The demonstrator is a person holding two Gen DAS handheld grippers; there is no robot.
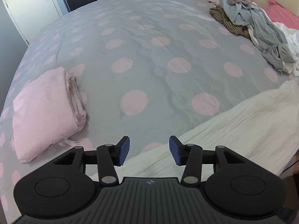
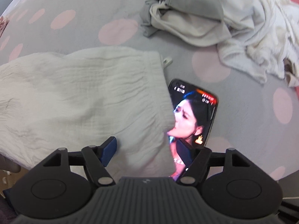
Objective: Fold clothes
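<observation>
A white crinkled garment [image 2: 80, 95] lies flat on the bed near its front edge; it also shows at the lower right of the left wrist view as the white garment [image 1: 243, 119]. My left gripper [image 1: 149, 151] hovers open over the garment's left edge, nothing between its fingers. My right gripper [image 2: 147, 151] is open above the garment's right corner, its blue pads apart and holding nothing. A folded pink garment [image 1: 46, 115] sits at the left of the bed.
A lit phone [image 2: 194, 117] lies beside the white garment, partly under its corner and under my right finger. A heap of grey and white unfolded clothes [image 2: 214, 18] sits farther back, the same pile of clothes [image 1: 257, 31] at the far right. The grey bedspread [image 1: 145, 56] has pink dots.
</observation>
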